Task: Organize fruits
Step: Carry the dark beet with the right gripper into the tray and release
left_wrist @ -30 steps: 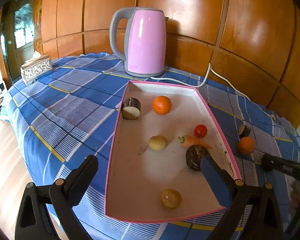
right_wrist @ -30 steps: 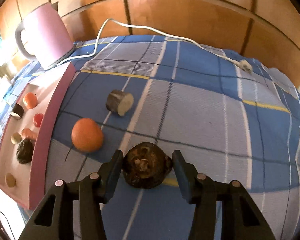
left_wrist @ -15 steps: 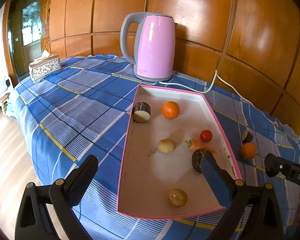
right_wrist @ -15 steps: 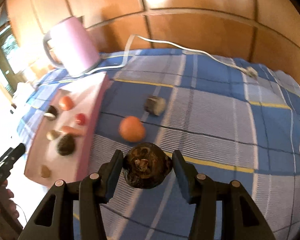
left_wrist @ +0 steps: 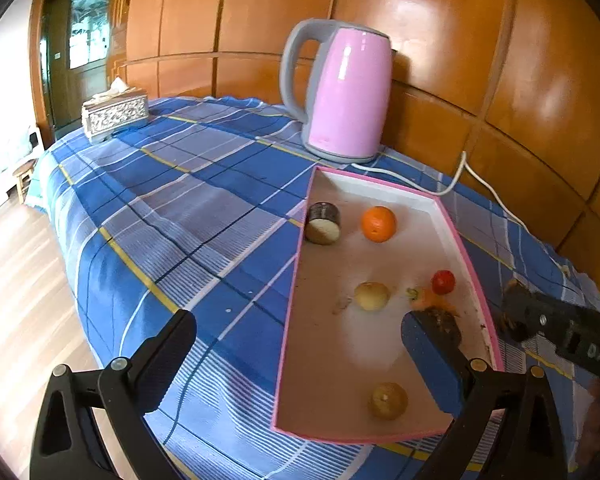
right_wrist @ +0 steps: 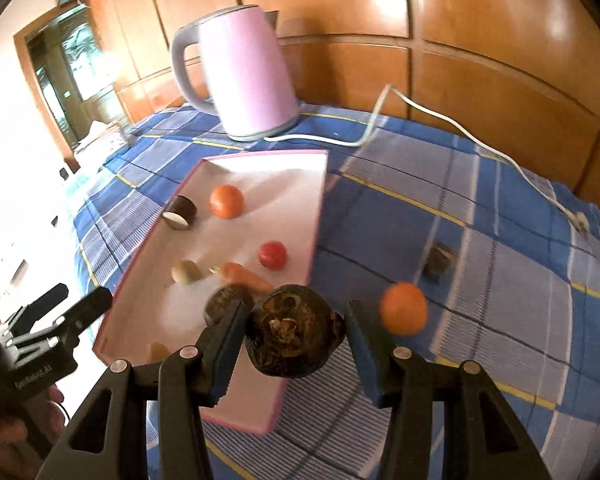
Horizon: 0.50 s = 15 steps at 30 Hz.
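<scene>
My right gripper (right_wrist: 296, 314) is shut on a dark brown round fruit (right_wrist: 294, 336), held in the air over the right rim of the pink-edged tray (right_wrist: 318, 216). On the tray lie an orange (left_wrist: 378, 224), a cut dark piece (left_wrist: 322, 224), a pale round fruit (left_wrist: 372, 296), a tomato (left_wrist: 443, 282), a carrot (right_wrist: 244, 276), a dark round fruit (right_wrist: 224, 304) and a brownish fruit (left_wrist: 388, 400). A second orange (right_wrist: 404, 314) and a cut dark piece (right_wrist: 440, 260) rest on the cloth to the right. My left gripper (left_wrist: 296, 332) stands open over the tray's near left rim, holding nothing.
A pink kettle (left_wrist: 348, 92) stands behind the tray, its white cord (right_wrist: 420, 108) trailing right over the blue checked cloth. A tissue box (left_wrist: 114, 114) sits at the far left corner. Wood panelling backs the table; the table's left edge drops to a wooden floor.
My right gripper has lifted the dark fruit off the cloth and carried it left to the tray's right rim. The left gripper has shifted slightly and stays open.
</scene>
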### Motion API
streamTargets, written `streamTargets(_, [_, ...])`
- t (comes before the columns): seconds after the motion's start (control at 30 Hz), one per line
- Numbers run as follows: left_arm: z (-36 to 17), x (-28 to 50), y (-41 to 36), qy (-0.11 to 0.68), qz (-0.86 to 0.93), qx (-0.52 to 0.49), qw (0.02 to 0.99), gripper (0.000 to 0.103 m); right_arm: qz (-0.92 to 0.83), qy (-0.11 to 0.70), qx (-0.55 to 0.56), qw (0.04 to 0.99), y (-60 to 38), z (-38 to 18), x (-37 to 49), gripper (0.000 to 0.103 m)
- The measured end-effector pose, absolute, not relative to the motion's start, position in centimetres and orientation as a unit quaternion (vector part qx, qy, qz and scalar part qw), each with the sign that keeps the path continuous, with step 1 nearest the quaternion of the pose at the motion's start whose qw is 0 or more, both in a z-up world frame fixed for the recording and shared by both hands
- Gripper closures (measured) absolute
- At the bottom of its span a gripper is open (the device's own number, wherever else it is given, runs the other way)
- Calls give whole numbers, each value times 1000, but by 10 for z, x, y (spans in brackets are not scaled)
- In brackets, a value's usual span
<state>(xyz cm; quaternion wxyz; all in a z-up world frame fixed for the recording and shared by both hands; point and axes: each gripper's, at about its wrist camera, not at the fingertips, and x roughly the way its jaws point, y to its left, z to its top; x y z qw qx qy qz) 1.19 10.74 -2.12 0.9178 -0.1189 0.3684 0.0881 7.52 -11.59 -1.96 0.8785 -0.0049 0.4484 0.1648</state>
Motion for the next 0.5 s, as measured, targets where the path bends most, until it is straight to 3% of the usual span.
streamTargets(0.5, [-32, 17, 121, 379, 100, -127, 911, 0, 179, 471, 20, 864, -60, -36, 146, 51])
